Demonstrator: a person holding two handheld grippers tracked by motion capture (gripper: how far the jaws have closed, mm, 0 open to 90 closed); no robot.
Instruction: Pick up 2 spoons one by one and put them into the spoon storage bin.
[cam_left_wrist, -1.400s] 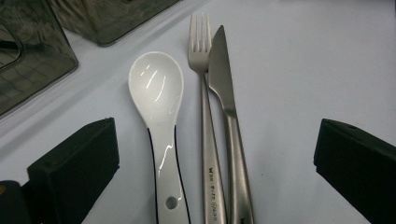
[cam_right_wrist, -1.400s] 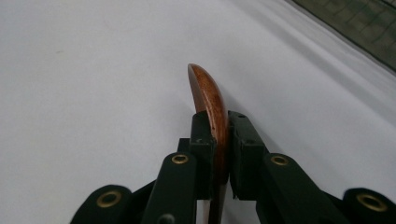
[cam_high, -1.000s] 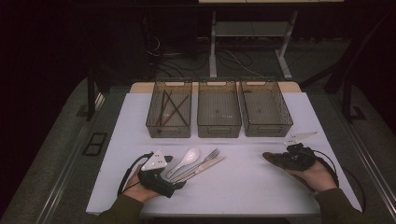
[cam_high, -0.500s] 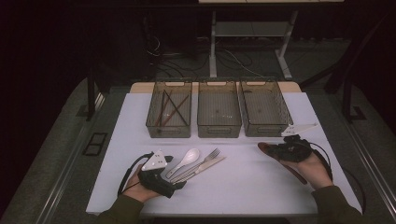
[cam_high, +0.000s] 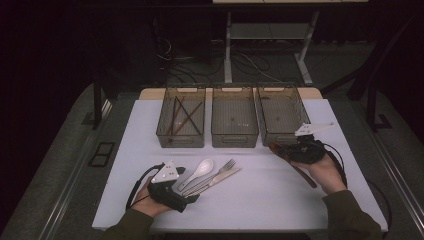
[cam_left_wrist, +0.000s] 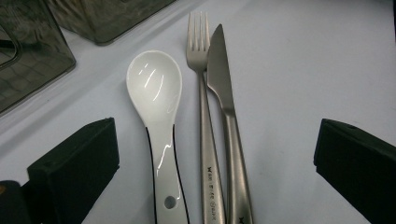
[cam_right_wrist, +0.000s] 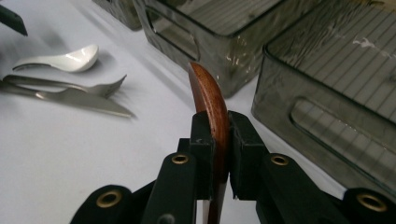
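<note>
A white ceramic spoon (cam_left_wrist: 154, 88), a steel fork (cam_left_wrist: 201, 70) and a steel knife (cam_left_wrist: 222, 79) lie side by side on the white table. My left gripper (cam_high: 186, 184) rests at their handle ends. It is open, and in the left gripper view its jaws stand wide on either side of the cutlery (cam_left_wrist: 215, 154). My right gripper (cam_right_wrist: 218, 135) is shut on a brown wooden spoon (cam_right_wrist: 210, 98), bowl end pointing up and forward. In the high view that wooden spoon (cam_high: 302, 175) is held just in front of the right bin (cam_high: 280, 112).
Three smoky clear bins stand in a row at the back of the table. The left bin (cam_high: 180, 117) holds dark chopsticks, and the middle bin (cam_high: 234, 117) and the right bin look empty. The white table surface (cam_high: 260, 200) stretches between my hands.
My right gripper has moved forward and slightly left toward the right bin, with the wooden spoon in it. The left gripper and the cutlery have stayed in place.
</note>
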